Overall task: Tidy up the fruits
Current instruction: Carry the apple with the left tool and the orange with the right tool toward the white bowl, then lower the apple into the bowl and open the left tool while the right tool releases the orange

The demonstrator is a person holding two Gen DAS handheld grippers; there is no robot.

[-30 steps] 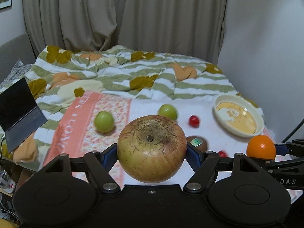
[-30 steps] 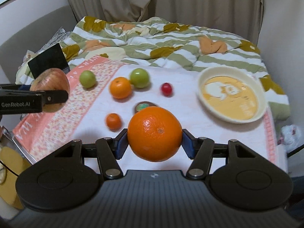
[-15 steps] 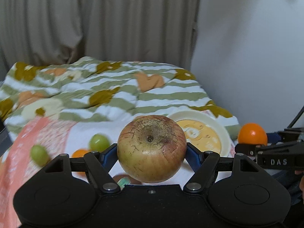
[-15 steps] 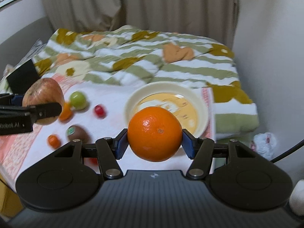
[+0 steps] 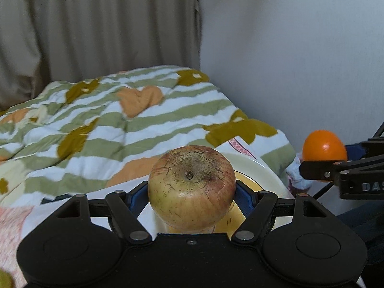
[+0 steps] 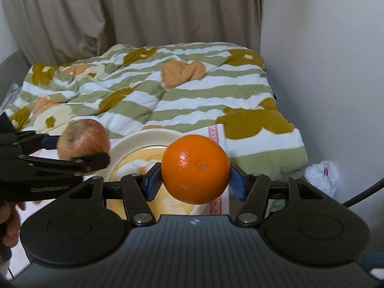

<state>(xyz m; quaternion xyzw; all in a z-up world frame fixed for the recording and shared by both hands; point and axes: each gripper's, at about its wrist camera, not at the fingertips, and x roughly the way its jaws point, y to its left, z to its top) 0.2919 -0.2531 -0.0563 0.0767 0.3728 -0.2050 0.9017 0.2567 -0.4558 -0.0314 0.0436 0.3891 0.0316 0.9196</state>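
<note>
Above the cream plate (image 6: 134, 141) on the bed, left gripper (image 5: 191, 187) jaws grasp an apple (image 5: 191, 187); right gripper (image 6: 195, 169) jaws grasp an orange (image 6: 195, 169).

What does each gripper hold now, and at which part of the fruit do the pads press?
The left gripper holds an apple by its two sides, its dimpled end facing the camera. The right gripper holds an orange by its sides.
</note>
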